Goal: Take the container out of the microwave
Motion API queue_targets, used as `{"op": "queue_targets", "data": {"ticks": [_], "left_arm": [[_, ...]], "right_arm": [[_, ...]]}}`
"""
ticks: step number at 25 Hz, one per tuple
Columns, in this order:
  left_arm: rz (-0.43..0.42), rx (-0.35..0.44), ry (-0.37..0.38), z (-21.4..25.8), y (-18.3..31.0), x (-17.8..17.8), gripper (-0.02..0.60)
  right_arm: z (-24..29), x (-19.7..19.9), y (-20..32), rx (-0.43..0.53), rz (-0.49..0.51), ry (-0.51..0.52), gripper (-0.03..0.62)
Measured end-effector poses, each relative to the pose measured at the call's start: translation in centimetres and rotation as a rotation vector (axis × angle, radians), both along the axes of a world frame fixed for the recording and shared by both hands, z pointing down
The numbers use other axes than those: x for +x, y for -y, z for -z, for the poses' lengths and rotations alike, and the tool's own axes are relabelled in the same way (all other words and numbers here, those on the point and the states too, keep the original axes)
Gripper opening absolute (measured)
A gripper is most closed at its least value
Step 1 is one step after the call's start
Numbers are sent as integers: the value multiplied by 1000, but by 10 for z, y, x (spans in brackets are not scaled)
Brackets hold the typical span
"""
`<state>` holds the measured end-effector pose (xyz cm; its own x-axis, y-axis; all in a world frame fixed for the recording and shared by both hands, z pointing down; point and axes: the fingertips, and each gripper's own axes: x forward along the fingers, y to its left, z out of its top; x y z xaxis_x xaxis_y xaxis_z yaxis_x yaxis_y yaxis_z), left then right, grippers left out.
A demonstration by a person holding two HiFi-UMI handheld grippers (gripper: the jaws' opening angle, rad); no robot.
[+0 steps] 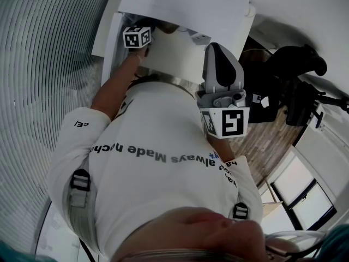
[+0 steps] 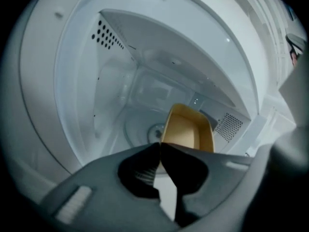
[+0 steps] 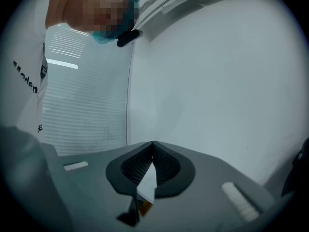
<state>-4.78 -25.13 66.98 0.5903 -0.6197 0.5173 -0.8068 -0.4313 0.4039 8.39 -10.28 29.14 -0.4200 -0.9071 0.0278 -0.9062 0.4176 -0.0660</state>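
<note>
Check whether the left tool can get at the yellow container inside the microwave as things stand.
Likely yes: the left tool is inside the open microwave, nothing stands in its way, and its jaws look closed on the near rim of the yellow container.

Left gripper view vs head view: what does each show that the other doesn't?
Left gripper view only: the microwave cavity, with the container and turntable, and the left gripper shut on the container's rim. Head view only: the right gripper, outside the microwave, and the person's shirt. Both: the microwave and the left gripper.
</note>
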Motion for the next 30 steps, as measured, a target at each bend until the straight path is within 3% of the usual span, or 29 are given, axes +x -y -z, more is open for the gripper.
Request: {"op": "queue_targets", "data": {"ticks": [18,30], "left_arm": [[-55,9,-1,7,-41,-4,15],[-166,10,-12,9,-79,5,17]], "right_arm": [[1,-2,-17,12,-6,1,0],[-1,5,-28,8,-40,11,0]]}}
